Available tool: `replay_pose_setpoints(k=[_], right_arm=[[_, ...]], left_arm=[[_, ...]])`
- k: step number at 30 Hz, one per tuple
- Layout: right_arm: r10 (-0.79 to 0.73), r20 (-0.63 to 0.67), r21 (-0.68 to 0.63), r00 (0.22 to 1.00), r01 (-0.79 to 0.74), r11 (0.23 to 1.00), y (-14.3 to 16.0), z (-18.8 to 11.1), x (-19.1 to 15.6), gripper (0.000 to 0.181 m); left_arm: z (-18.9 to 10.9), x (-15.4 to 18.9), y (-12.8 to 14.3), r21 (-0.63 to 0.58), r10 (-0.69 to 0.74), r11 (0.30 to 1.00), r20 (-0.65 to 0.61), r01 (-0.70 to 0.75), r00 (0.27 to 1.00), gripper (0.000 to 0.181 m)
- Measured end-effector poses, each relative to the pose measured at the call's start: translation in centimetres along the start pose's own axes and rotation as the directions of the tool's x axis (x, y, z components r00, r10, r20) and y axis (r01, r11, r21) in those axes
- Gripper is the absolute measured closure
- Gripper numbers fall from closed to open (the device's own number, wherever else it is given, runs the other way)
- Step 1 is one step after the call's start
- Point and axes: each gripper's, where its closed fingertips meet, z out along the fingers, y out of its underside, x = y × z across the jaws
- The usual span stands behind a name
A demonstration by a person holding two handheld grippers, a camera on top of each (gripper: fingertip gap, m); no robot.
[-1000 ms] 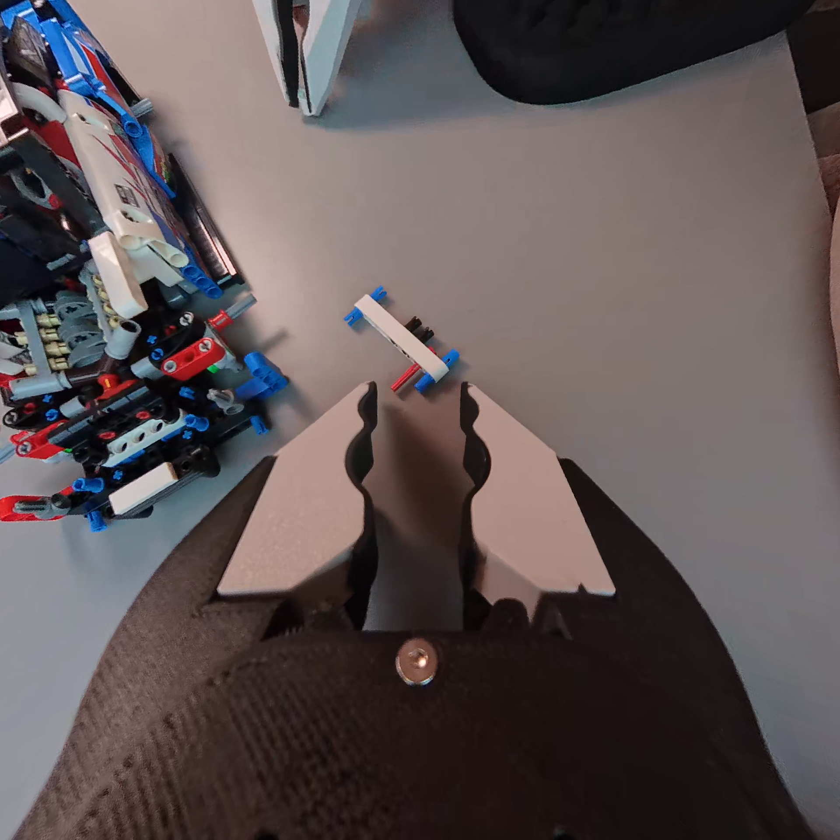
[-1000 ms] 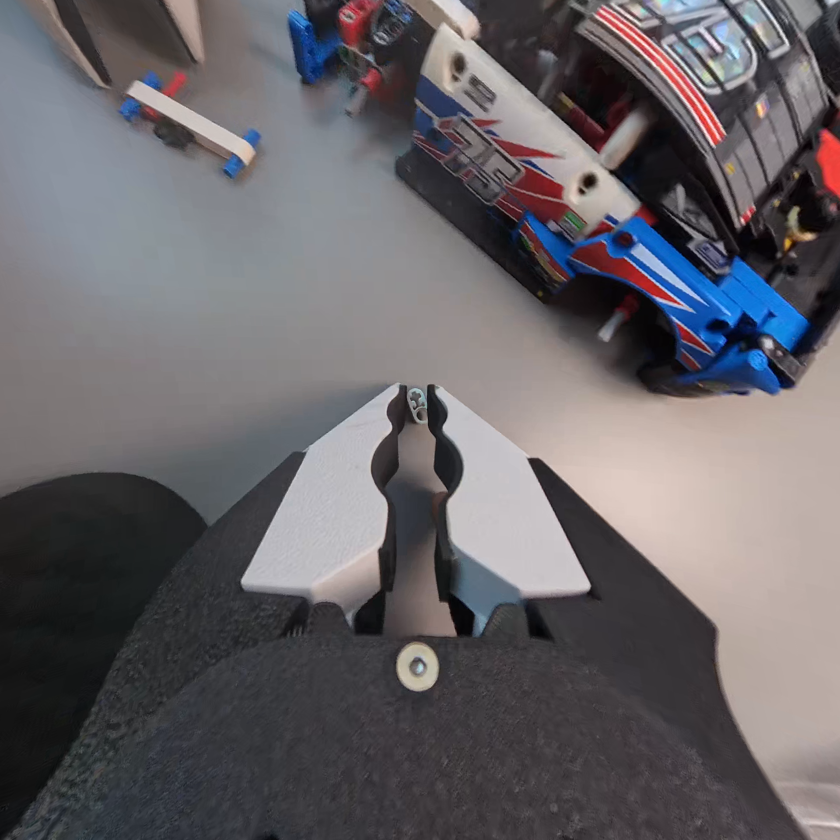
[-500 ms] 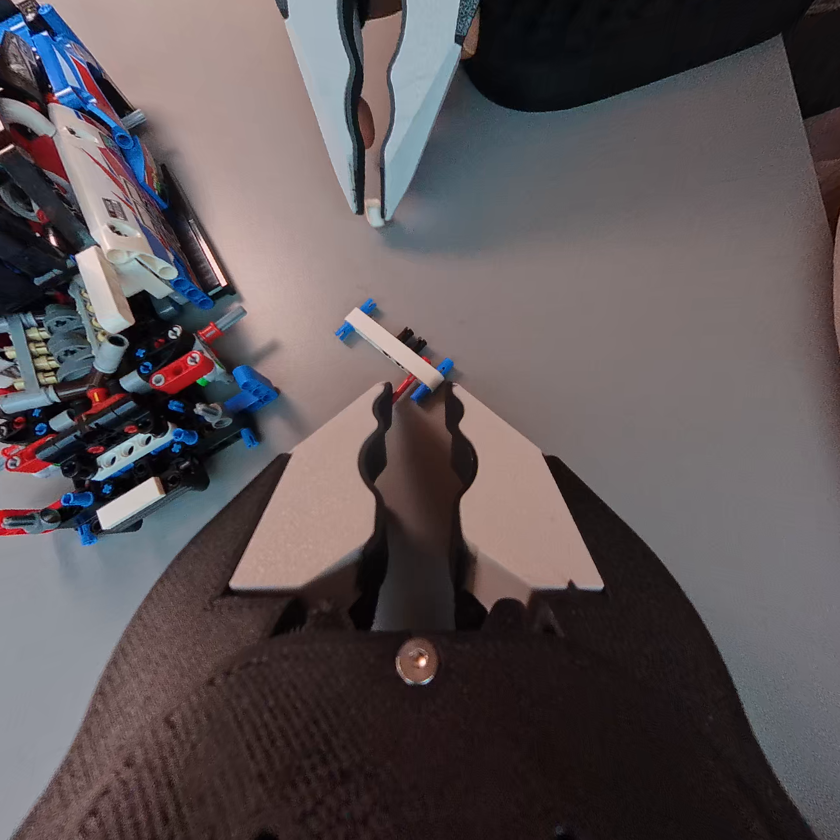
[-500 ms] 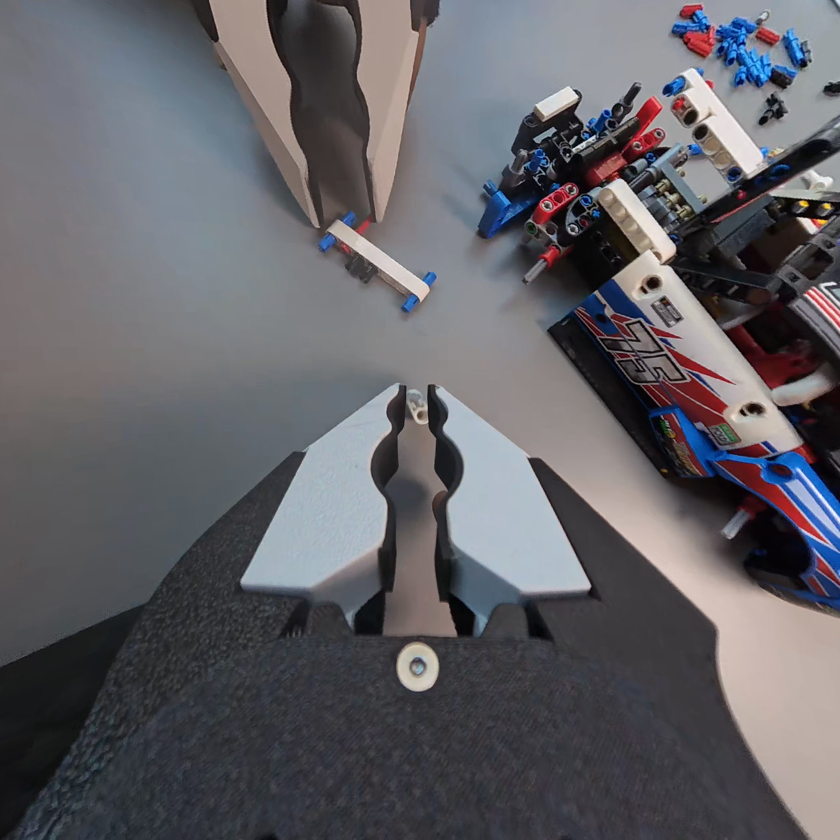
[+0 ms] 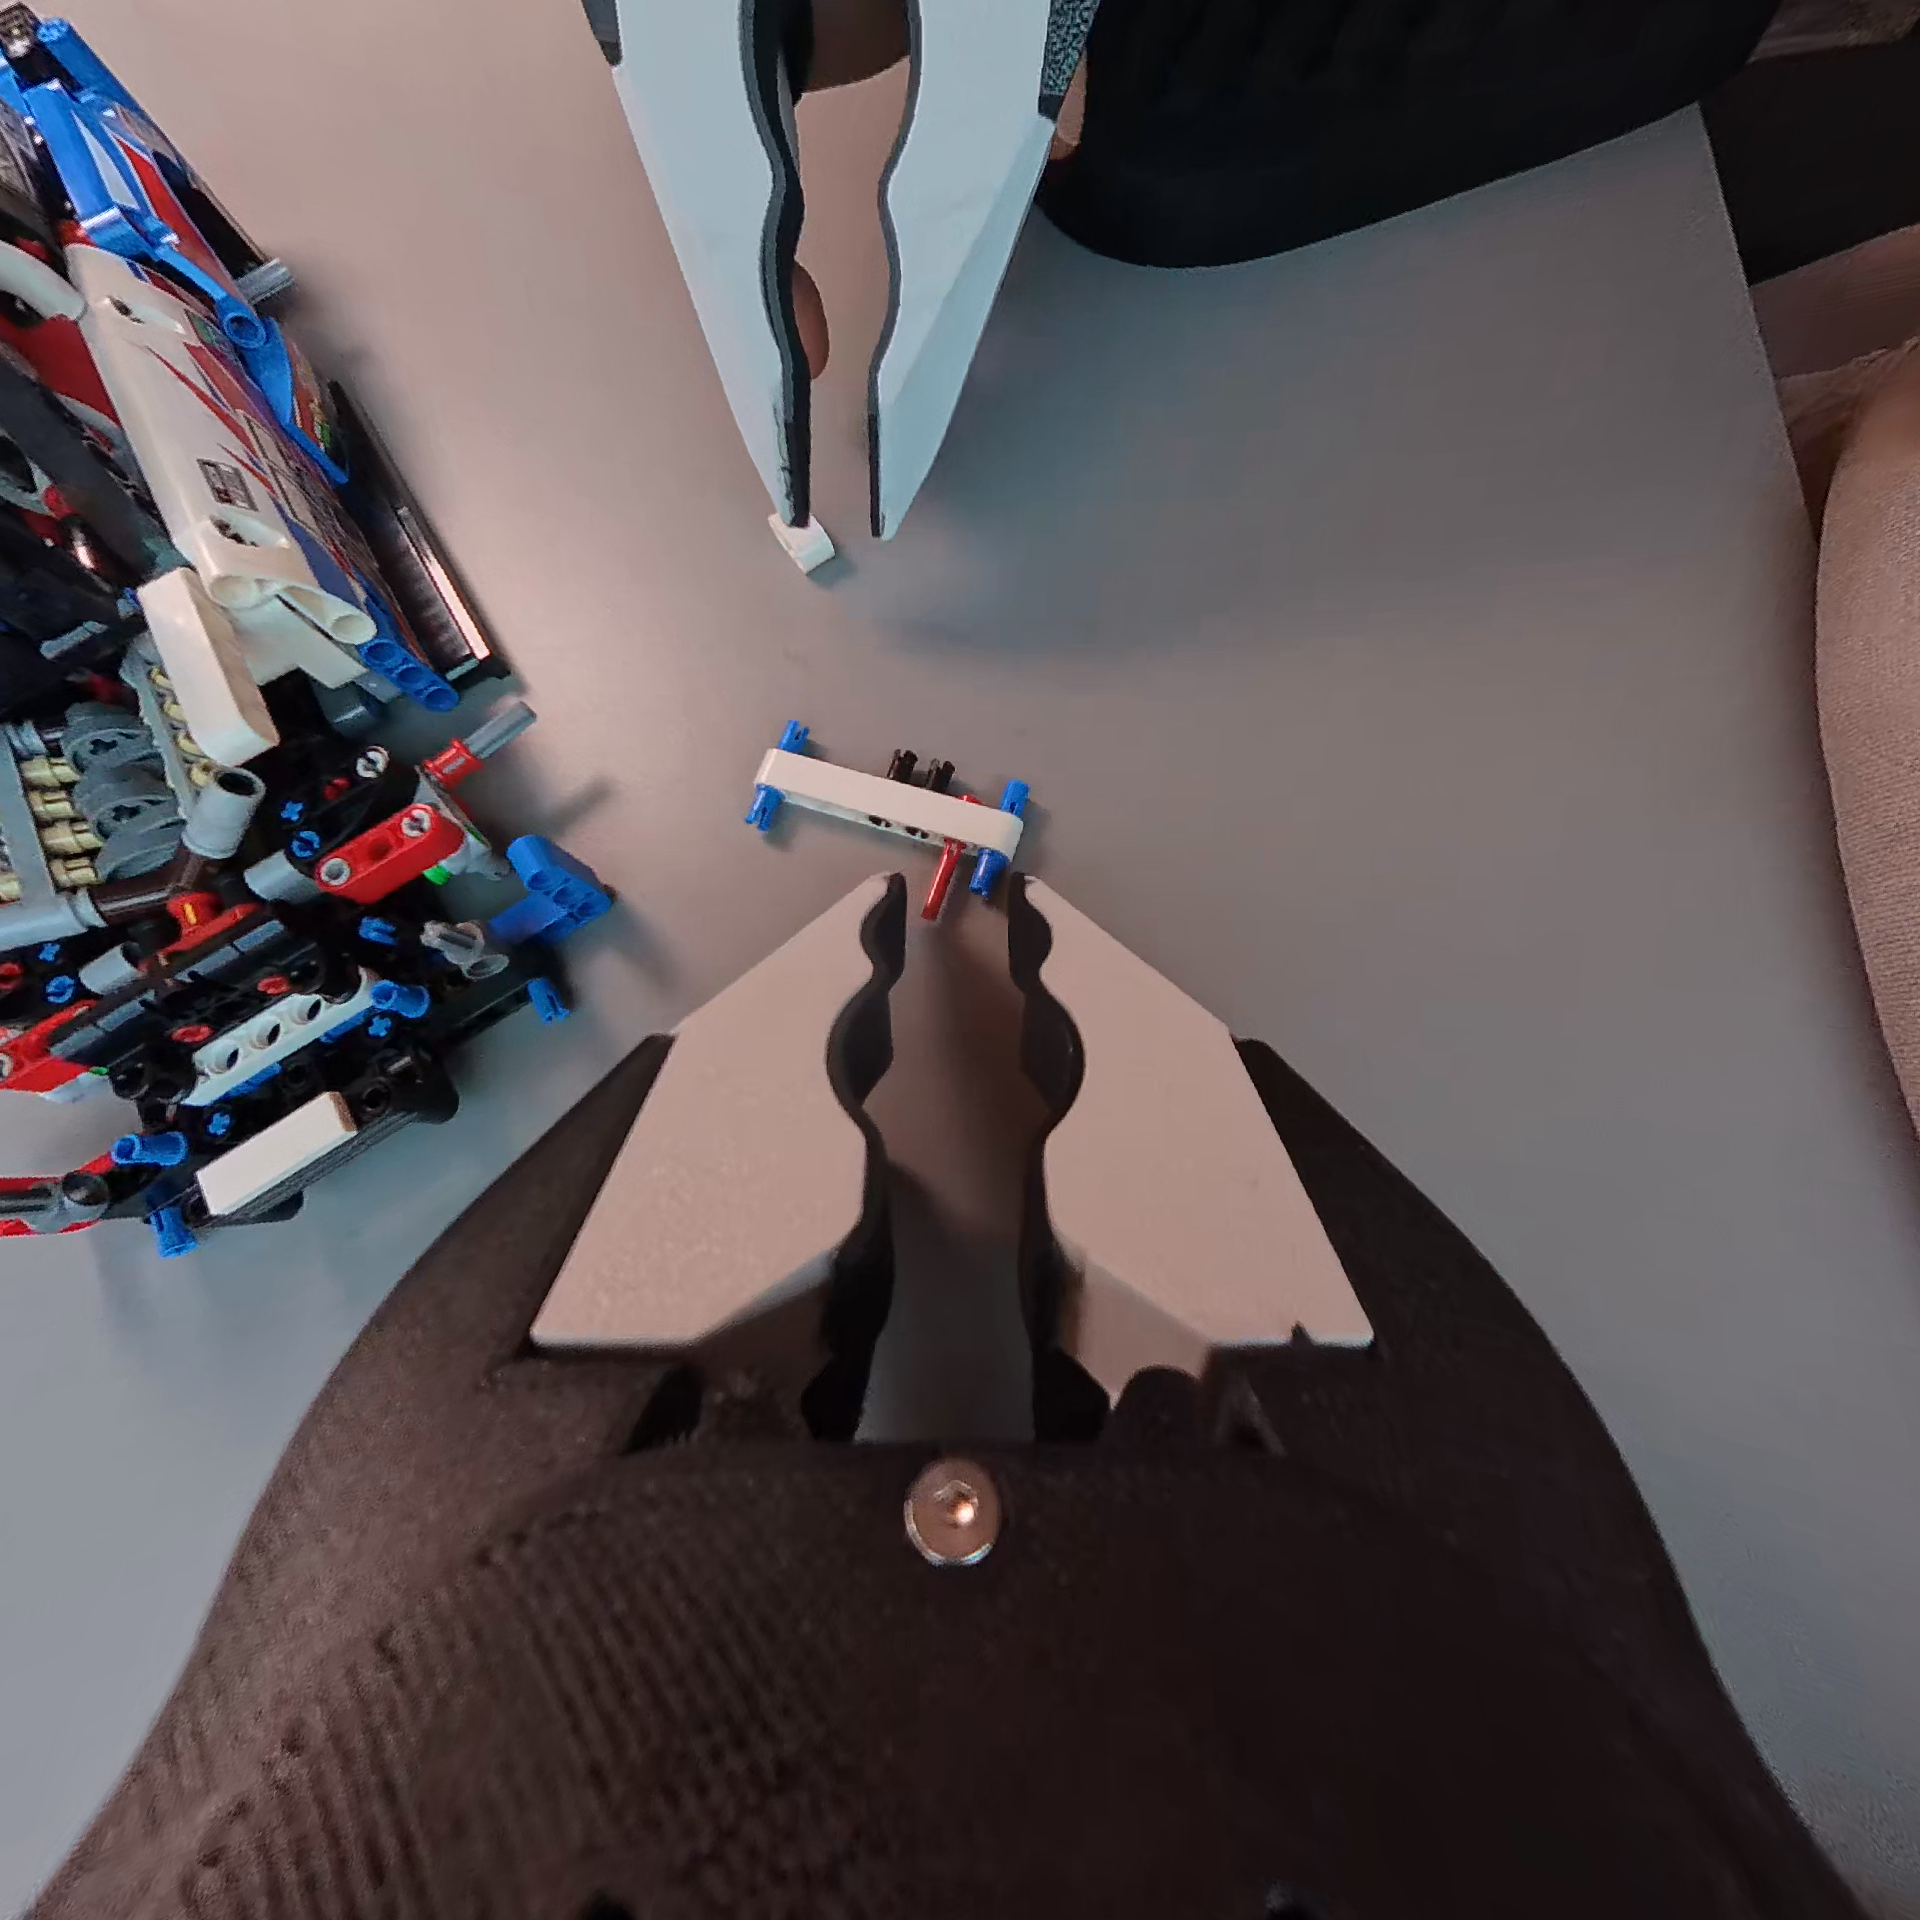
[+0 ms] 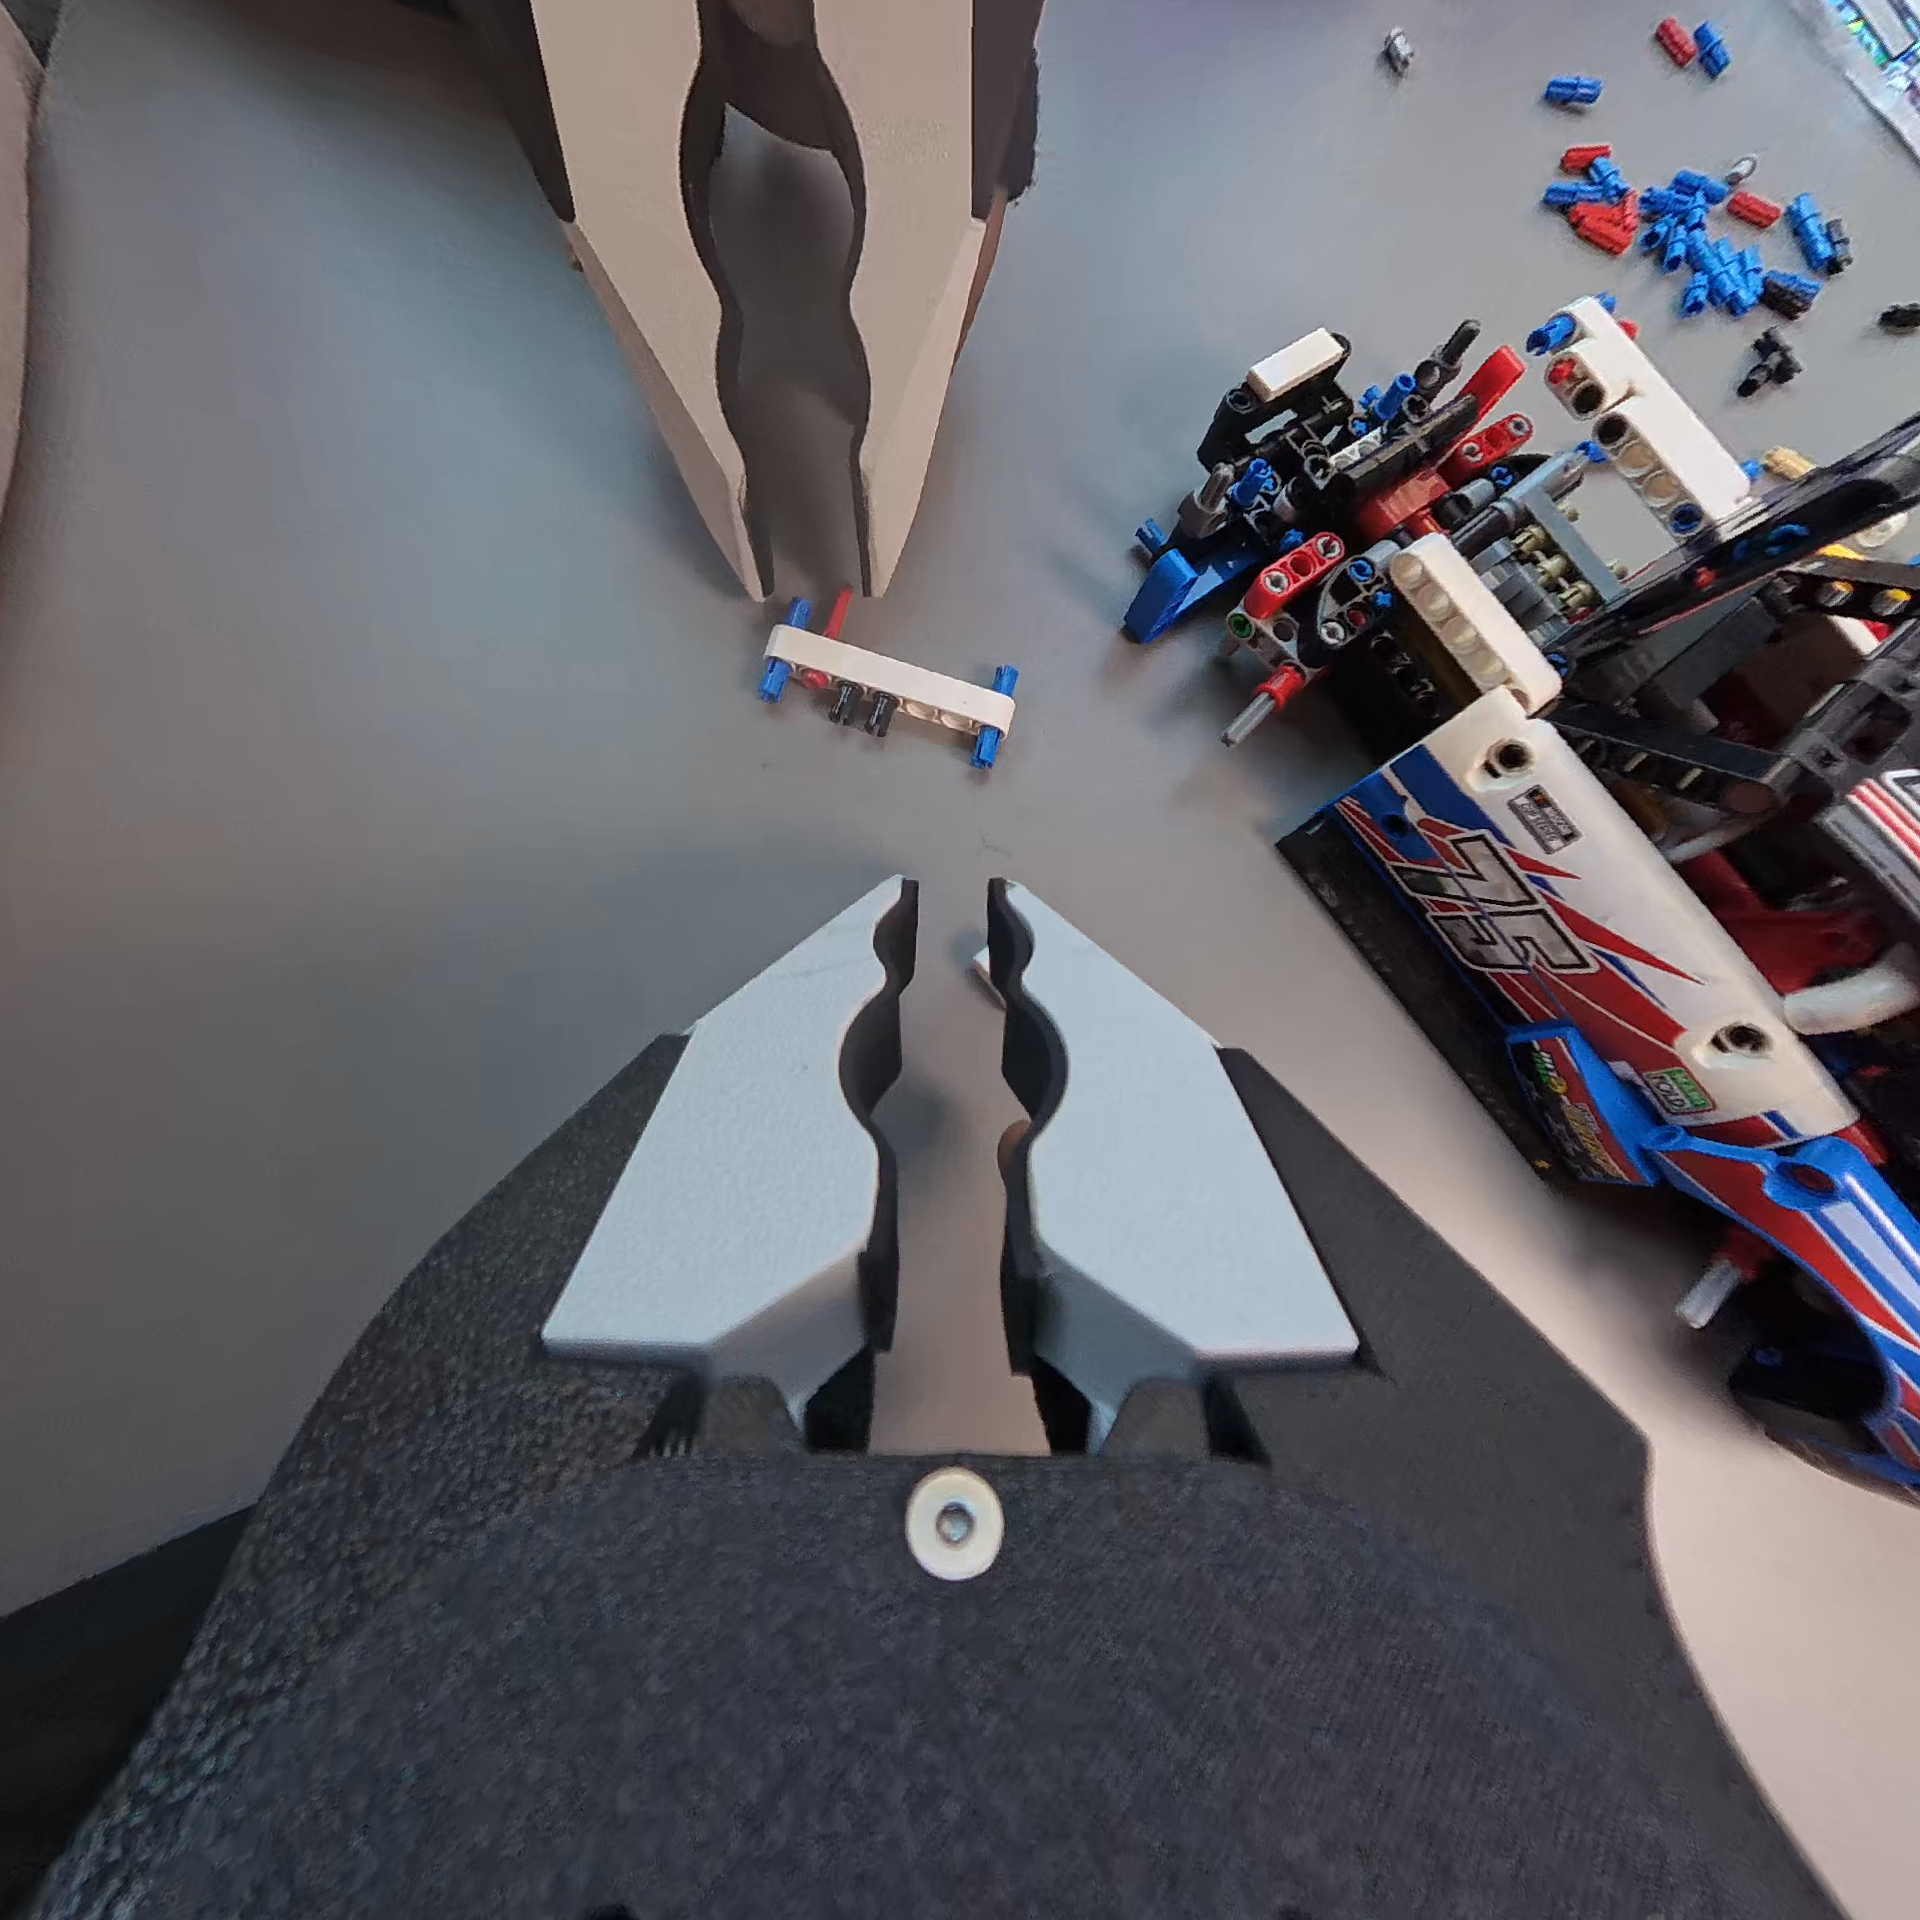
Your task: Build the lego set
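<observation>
A white beam (image 5: pixel 888 805) with blue pins, two black pins and a red axle lies flat on the grey table (image 5: pixel 1351 727); it also shows in the right wrist view (image 6: pixel 894 681). My left gripper (image 5: pixel 953 888) is open, its tips either side of the red axle's end at the beam's near edge; the right wrist view shows it (image 6: pixel 821 592) from the front. My right gripper (image 6: pixel 951 888) is open, a short way from the beam. A small white piece (image 6: pixel 982 961) lies on the table against one of its fingers, also visible in the left wrist view (image 5: pixel 805 540).
The large red, white and blue lego car model (image 5: pixel 208 520) stands to the left of the beam, on the right in the right wrist view (image 6: pixel 1558 831). A heap of loose blue, red and black pins (image 6: pixel 1704 239) lies beyond it. A beige cushion (image 5: pixel 1870 727) borders the table edge. One gripper's finger ends stand about 8 cm off the other's.
My right gripper moved in toward the beam, then opened; the small white piece it held now rests on the table. My left gripper closed in on the beam's red axle end.
</observation>
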Motion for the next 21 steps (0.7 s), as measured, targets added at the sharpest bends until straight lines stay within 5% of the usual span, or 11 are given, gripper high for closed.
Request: replay_pose_setpoints(k=[21], right_arm=[[0.01,0.007,0.038,1.0,-0.01,0.999,-0.55,0.52,-0.67,0.165]], left_arm=[[0.08,-0.46,0.31,-0.018,-0.002,1.0,0.029,0.002,1.0,0.163]])
